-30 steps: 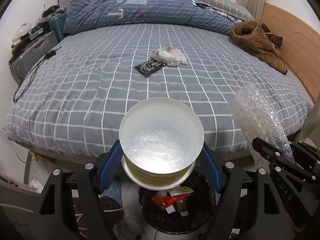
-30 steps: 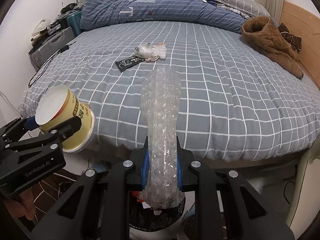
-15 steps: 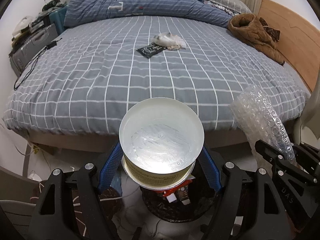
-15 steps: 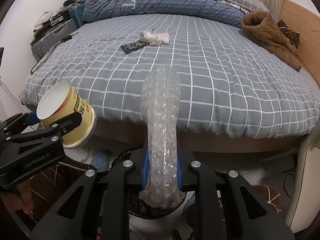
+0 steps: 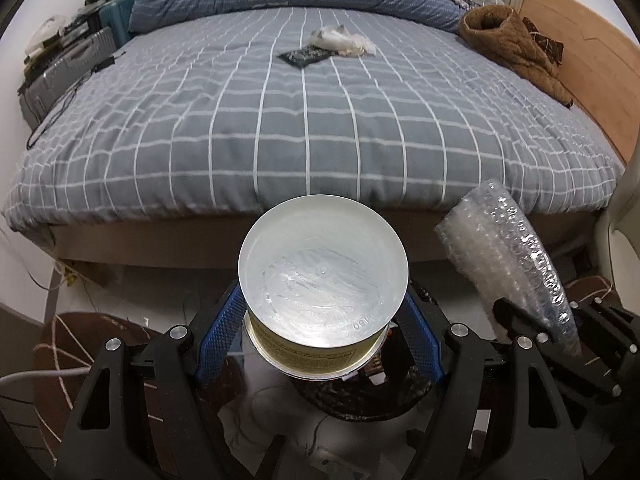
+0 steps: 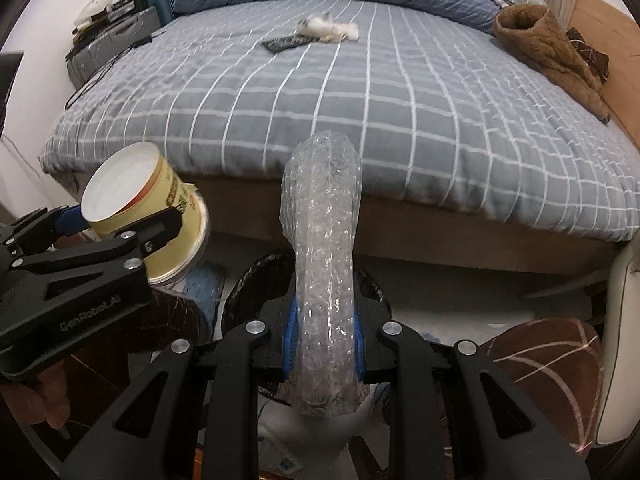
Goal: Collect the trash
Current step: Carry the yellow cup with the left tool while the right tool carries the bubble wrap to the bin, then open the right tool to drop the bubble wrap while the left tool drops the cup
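- Left claw [image 5: 322,320]: jaws set wide, blue pads pressed on both sides of paper cup [image 5: 322,292]. Cup is gripped, white base facing the cam, mouth pointing down and away.
- Right claw [image 6: 326,344]: jaws nearly closed, pinching the lower part of a bubble wrap roll [image 6: 322,240]. Roll's long axis runs along the claw fingers, free end standing up towards the bed [image 6: 360,100].
- Landmark: black trash bin [image 5: 360,400] on the floor, at the foot of the bed.
- Cup vs bin: directly above the bin's rim in left view; bin mostly hidden behind the cup, so exact centring can't be confirmed.
- Wrap vs bin: in right view the bin's mesh wall [image 6: 256,280] shows behind the roll on both sides, roll's lower end hanging over the opening, approx.
- Key relation: bin lies below and just ahead of both claws. Judged: both loads near enough for a drop; left looks the better centred.
- Next move, judged: open each claw over the bin. Risk: the long roll may tip across the rim instead of dropping in; end-first entry is safer.
- Still on the bed, well beyond the bin: dark flat packet [image 5: 306,56] touching a crumpled white wrapper [image 5: 340,38]. Probable remaining trash.
- Brown jacket [image 5: 512,48] at the bed's far right edge; not judged trash.
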`<state>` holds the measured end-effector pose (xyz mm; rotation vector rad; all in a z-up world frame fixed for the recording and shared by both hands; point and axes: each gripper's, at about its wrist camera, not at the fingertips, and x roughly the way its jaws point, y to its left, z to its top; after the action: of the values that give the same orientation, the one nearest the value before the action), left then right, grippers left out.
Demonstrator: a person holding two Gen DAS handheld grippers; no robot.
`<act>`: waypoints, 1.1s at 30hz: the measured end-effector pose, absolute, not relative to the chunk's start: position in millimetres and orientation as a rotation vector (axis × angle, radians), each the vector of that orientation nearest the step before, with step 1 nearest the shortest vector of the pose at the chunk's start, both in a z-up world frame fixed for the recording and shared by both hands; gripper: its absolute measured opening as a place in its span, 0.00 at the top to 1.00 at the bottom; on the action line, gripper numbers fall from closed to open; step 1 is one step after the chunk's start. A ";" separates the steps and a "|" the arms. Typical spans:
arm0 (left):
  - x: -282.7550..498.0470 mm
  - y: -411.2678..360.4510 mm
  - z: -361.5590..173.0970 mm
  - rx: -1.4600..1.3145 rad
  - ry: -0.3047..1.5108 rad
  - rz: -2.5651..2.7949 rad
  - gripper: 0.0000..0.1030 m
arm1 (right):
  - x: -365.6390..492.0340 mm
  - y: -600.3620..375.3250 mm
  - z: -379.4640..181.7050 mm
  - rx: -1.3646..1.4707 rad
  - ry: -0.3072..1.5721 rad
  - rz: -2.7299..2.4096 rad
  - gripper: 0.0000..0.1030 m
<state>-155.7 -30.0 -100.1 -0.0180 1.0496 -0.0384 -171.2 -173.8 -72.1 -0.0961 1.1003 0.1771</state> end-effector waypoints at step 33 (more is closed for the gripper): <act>-142.0 8.2 -170.1 -0.053 1.173 0.060 0.29 | -153.6 -162.5 -148.7 -0.131 1.222 0.213 0.39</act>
<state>-142.0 8.2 -170.1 -0.0527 1.1726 0.0597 -153.6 -162.5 -148.7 -0.1313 1.2223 0.2131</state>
